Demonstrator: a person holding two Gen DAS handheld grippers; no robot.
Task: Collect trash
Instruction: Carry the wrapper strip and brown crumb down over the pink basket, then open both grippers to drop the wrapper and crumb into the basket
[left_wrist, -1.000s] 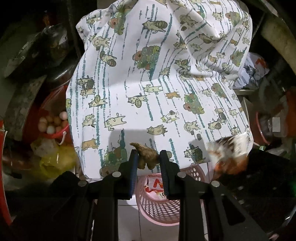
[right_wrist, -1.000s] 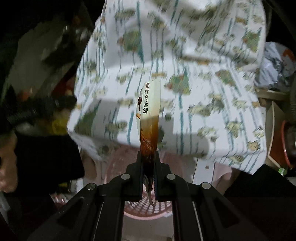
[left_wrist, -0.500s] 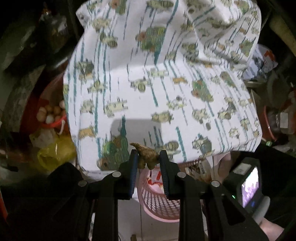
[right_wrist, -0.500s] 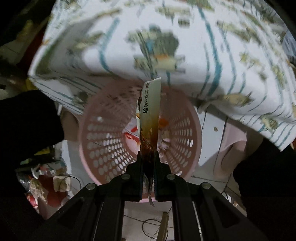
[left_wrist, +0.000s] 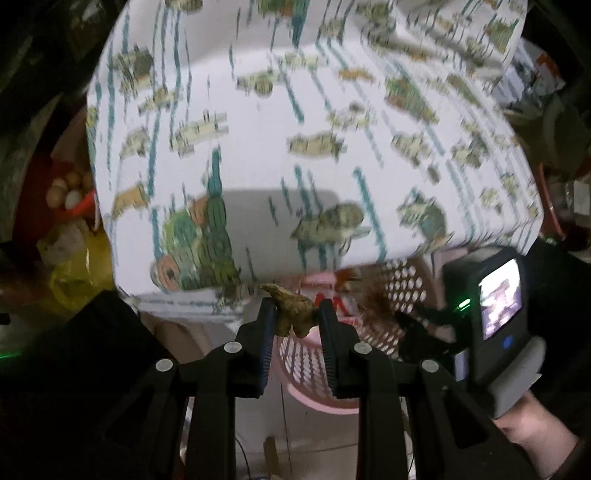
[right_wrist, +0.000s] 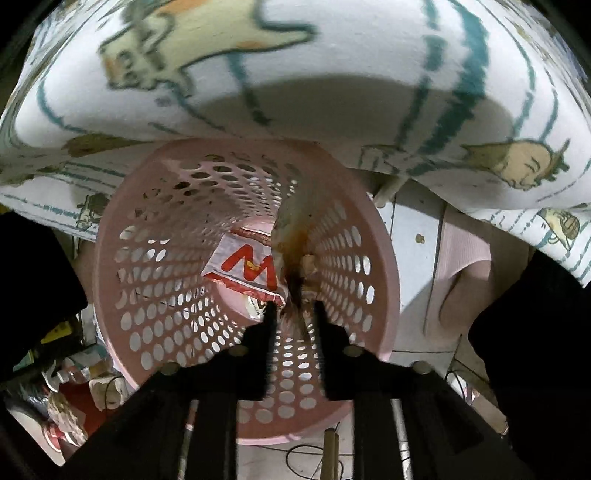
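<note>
My left gripper (left_wrist: 295, 314) is shut on a knobbly brown scrap (left_wrist: 291, 308) and holds it just above the near rim of a pink perforated basket (left_wrist: 321, 354). My right gripper (right_wrist: 293, 308) is open over the basket's mouth (right_wrist: 122, 229). The brown-stained snack wrapper (right_wrist: 293, 236) is blurred and falling between and beyond its fingers into the basket. A red-and-white wrapper (right_wrist: 245, 267) lies at the basket's bottom. The right gripper's body with its lit screen (left_wrist: 500, 299) shows in the left wrist view over the basket.
A table with a cat-print white cloth (left_wrist: 295, 129) overhangs the basket's far side (right_wrist: 332, 74). A red bowl of eggs (left_wrist: 68, 192) and a yellow bag (left_wrist: 79, 273) sit at the left. Clutter lies on the floor at the lower left (right_wrist: 74, 398).
My right gripper has opened and let go of the stained wrapper, which now drops into the basket. Both grippers have moved lower and closer to the basket. The left still holds its scrap.
</note>
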